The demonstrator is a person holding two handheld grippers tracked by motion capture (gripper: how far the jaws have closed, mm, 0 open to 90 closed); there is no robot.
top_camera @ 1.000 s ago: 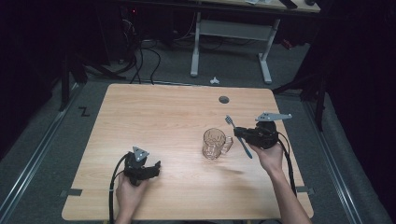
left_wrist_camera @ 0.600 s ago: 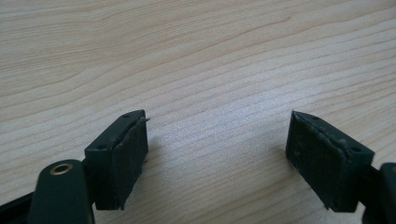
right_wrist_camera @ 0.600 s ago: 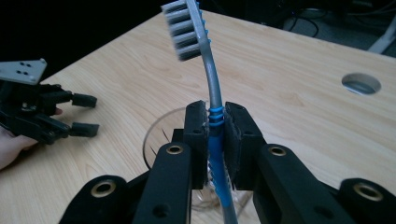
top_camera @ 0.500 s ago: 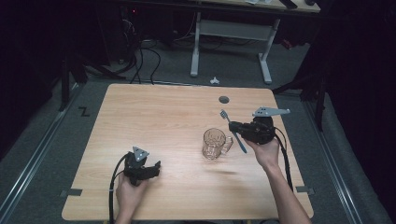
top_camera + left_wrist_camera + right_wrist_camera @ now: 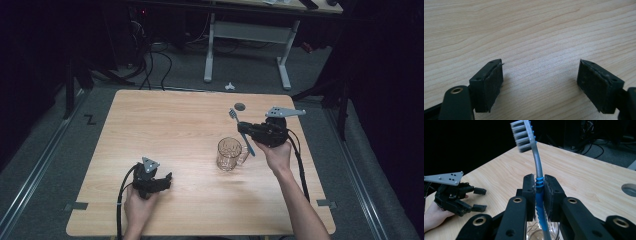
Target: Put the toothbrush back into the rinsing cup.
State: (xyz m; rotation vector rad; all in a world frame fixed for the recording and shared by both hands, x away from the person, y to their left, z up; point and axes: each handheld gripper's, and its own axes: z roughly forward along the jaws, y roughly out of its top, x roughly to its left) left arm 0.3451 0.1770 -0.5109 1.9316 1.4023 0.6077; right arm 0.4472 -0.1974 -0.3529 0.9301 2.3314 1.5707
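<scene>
A toothbrush [image 5: 234, 116] with a grey neck and blue handle is clamped in my right gripper [image 5: 243, 130], which is shut on it. In the right gripper view the toothbrush [image 5: 534, 152] stands bristles up between the pads of my right gripper [image 5: 539, 187], its handle end hanging just over a clear glass mug [image 5: 536, 233]. The mug [image 5: 229, 154] stands on the wooden table [image 5: 165, 125], right of centre. My left gripper [image 5: 167, 179] rests near the front left, open, with bare wood between its pads [image 5: 491, 82]. It also shows as the left gripper [image 5: 479, 199], far off.
A round grey cable hole [image 5: 240, 105] sits near the table's far edge. Beyond the table a small white object [image 5: 229, 86] lies on the floor, among desk legs and cables. Black tape marks the floor at the left.
My right gripper has carried the toothbrush up and to the left, toward the mug. The left gripper has stayed put.
</scene>
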